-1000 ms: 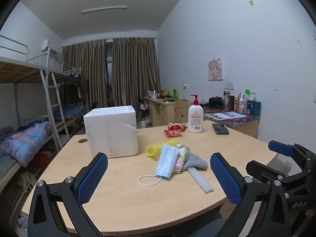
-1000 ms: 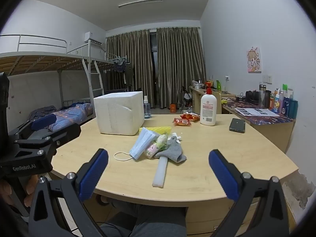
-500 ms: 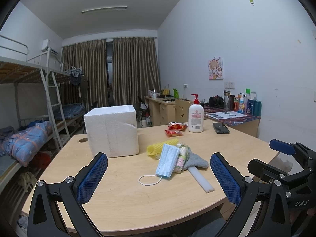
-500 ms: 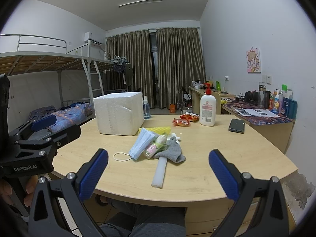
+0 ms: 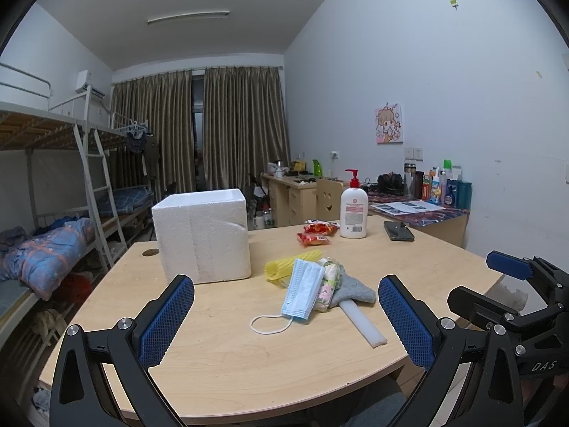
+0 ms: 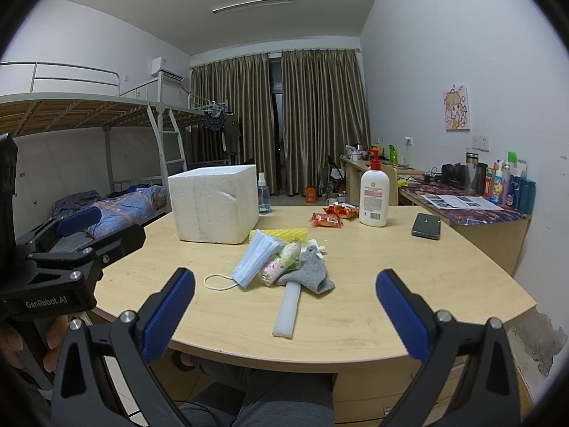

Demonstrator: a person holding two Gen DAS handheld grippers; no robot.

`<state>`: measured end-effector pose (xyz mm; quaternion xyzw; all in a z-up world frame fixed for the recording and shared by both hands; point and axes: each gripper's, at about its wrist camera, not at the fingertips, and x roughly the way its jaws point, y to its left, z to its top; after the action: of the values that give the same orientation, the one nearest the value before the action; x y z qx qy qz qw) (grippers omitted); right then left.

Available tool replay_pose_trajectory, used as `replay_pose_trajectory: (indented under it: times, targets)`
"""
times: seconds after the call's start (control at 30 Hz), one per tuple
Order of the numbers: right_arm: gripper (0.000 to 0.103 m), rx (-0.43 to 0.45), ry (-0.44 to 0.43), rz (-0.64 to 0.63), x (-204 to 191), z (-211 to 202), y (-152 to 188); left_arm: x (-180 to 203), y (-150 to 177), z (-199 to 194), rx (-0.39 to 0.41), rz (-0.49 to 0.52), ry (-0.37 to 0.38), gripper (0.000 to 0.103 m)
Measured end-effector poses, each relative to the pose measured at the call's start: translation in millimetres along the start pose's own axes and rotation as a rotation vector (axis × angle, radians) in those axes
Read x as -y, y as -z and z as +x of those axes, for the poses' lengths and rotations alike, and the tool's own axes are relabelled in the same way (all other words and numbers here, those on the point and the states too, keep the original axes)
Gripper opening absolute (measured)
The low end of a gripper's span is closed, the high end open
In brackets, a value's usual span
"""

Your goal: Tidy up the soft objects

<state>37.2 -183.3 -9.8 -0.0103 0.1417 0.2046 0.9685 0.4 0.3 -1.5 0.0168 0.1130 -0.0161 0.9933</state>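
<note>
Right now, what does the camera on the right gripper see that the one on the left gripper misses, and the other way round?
Only the right wrist view shows the small spray bottle behind the foam box, the left gripper and the person's legs under the table. Only the left wrist view shows the right gripper from the side and the round hole in the table. Both show the face mask, grey sock, white foam strip, lotion bottle and phone.
</note>
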Motion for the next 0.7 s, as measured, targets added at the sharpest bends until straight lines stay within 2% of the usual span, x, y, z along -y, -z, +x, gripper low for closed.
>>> replay_pose_trajectory:
  times: [0.7]
  targets:
    - [0.103, -0.005, 0.002, 0.005, 4.3, 5.7, -0.8, -1.8, -2.3, 6.2, -0.012, -0.01, 0.005, 0.103]
